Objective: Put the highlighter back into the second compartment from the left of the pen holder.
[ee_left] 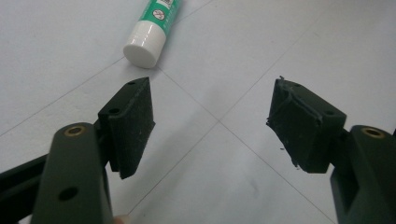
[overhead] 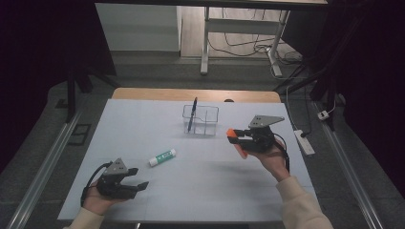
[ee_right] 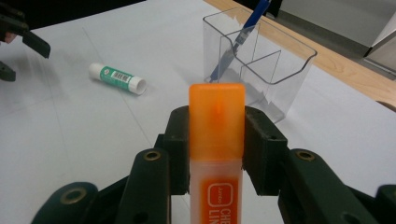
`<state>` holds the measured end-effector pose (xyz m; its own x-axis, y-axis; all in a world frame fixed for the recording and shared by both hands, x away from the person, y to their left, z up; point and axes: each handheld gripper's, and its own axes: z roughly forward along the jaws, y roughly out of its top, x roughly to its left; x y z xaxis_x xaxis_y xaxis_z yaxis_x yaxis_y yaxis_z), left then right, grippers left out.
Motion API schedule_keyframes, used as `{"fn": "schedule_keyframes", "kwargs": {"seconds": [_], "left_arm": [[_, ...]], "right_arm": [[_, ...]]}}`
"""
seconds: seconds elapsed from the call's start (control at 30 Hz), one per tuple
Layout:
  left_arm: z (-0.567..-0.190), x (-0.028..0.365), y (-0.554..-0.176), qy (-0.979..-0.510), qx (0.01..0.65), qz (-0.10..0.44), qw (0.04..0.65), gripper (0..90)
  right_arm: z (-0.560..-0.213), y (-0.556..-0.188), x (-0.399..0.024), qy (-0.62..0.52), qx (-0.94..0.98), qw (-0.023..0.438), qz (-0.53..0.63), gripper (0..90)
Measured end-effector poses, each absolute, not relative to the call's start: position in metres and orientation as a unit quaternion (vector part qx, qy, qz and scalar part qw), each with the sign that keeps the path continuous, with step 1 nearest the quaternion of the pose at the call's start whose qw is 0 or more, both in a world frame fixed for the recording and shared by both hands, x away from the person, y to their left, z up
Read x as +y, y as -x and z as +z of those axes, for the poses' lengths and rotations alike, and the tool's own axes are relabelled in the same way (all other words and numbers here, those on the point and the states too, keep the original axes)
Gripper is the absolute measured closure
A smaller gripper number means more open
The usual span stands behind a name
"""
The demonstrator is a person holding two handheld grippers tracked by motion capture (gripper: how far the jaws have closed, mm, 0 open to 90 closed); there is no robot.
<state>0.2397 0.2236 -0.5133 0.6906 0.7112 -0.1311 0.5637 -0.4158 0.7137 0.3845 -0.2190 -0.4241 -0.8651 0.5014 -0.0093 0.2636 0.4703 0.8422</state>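
We hold orange highlighter (ee_right: 216, 135) clamped in right gripper (overhead: 237, 140), raised at 4 o'clock of clear organizer (overhead: 201, 119). Blue pen (overhead: 192, 114) already inside. Glue stick (overhead: 162, 157) left lying on tabletop (overhead: 219, 191), at 1 o'clock of left gripper (overhead: 137, 178), jaws apart, empty.

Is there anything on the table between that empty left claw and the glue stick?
No. In the left gripper view only bare white table lies between the open left claw and the glue stick; the high view agrees.

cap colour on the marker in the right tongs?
Orange, like the marker body; clearest in the right gripper view, clamped in the right tongs.
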Motion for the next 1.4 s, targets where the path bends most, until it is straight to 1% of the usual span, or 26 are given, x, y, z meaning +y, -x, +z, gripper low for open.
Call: {"fn": "schedule_keyframes", "kwargs": {"seconds": [1.07, 1.4], "left_arm": [[-0.513, 0.223, -0.24, -0.836, 0.379, 0.099, 0.384, 30.8], [-0.513, 0.223, -0.241, -0.835, 0.38, 0.101, 0.385, 30.8]], "right_arm": [[-0.407, -0.404, -0.192, -0.234, 0.827, 0.148, 0.489, 64.2], [-0.4, -0.417, -0.178, -0.245, 0.813, 0.149, 0.506, 64.3]]}}
